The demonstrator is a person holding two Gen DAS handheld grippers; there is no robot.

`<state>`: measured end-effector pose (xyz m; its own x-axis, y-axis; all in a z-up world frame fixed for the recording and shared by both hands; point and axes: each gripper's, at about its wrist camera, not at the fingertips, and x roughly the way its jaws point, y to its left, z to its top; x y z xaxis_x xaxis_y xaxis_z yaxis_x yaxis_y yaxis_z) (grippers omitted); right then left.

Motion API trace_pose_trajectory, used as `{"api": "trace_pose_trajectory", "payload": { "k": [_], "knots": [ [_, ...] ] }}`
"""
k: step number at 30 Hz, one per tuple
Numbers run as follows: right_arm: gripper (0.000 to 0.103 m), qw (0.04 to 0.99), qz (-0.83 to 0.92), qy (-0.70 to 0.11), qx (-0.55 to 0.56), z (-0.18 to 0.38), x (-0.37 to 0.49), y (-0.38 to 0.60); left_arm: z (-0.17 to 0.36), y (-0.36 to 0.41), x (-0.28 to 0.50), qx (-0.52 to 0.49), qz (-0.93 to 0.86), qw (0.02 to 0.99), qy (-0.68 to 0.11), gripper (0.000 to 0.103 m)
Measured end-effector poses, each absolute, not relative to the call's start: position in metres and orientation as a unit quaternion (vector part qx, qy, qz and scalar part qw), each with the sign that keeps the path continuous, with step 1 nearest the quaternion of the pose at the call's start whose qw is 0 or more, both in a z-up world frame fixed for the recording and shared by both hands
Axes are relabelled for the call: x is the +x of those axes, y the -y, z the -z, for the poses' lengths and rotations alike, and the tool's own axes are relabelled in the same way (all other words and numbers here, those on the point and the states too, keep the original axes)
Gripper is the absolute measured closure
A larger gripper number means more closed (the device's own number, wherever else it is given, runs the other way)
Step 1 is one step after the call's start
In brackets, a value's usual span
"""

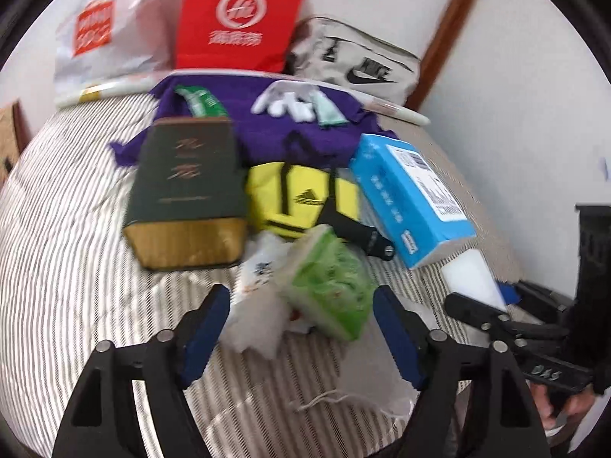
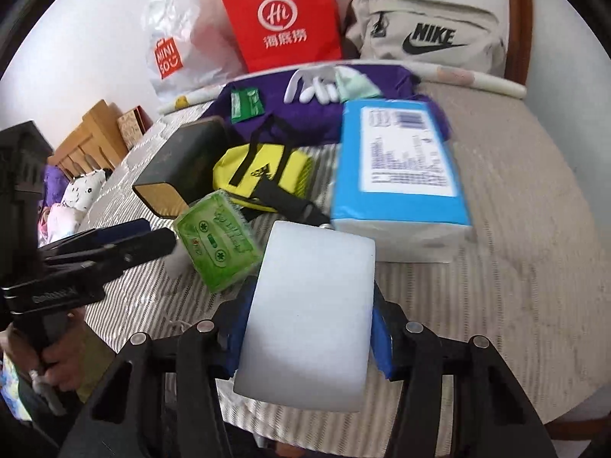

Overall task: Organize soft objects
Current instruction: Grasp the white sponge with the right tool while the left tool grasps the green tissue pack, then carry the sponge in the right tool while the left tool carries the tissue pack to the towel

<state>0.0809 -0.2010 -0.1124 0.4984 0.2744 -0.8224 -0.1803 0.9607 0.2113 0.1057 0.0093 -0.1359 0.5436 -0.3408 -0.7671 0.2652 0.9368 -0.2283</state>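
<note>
My right gripper point(image 2: 309, 324) is shut on a white foam block point(image 2: 309, 316) and holds it above the striped bedding point(image 2: 439, 297); the block also shows in the left wrist view point(image 1: 473, 282). My left gripper point(image 1: 301, 305) is open, its blue pads either side of a green tissue pack point(image 1: 328, 286) and crumpled white plastic point(image 1: 256, 305). The green pack shows in the right wrist view point(image 2: 217, 240) next to the left gripper's fingers point(image 2: 126, 244). A blue tissue pack point(image 2: 397, 175) lies just beyond the foam block.
A dark green and gold box point(image 1: 187, 194), a yellow Adidas bag point(image 1: 301, 198) and a purple cloth point(image 1: 267, 126) with white gloves point(image 1: 286, 103) lie on the bed. A red paper bag point(image 2: 282, 19), white Miniso bag point(image 2: 175, 38) and beige Nike bag point(image 2: 427, 34) stand against the wall.
</note>
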Motion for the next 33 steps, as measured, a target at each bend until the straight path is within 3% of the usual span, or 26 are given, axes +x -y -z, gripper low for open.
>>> {"api": "trace_pose_trajectory", "payload": {
  "k": [6,16,20,24,33],
  "knots": [
    [0.050,0.869,-0.118,-0.476,0.059,0.115,0.073,0.233,0.142,0.026,0.101,0.075,0.174,0.885,-0.424,0.025],
    [0.050,0.863,-0.121,-0.486,0.063,0.129,0.069,0.245,0.161,0.054,0.108,0.174,0.161,0.874,-0.423,0.024],
    [0.050,0.860,-0.118,-0.492,0.059,0.138,0.071,0.245,0.163,0.053,0.109,0.165,0.163,0.878,-0.419,0.024],
    [0.050,0.857,-0.113,-0.499,0.058,0.148,0.076,0.244,0.161,0.045,0.109,0.145,0.166,0.882,-0.417,0.039],
    [0.050,0.858,-0.107,-0.500,0.058,0.151,0.078,0.244,0.127,0.005,0.096,0.067,0.166,0.900,-0.399,0.041]
  ]
}}
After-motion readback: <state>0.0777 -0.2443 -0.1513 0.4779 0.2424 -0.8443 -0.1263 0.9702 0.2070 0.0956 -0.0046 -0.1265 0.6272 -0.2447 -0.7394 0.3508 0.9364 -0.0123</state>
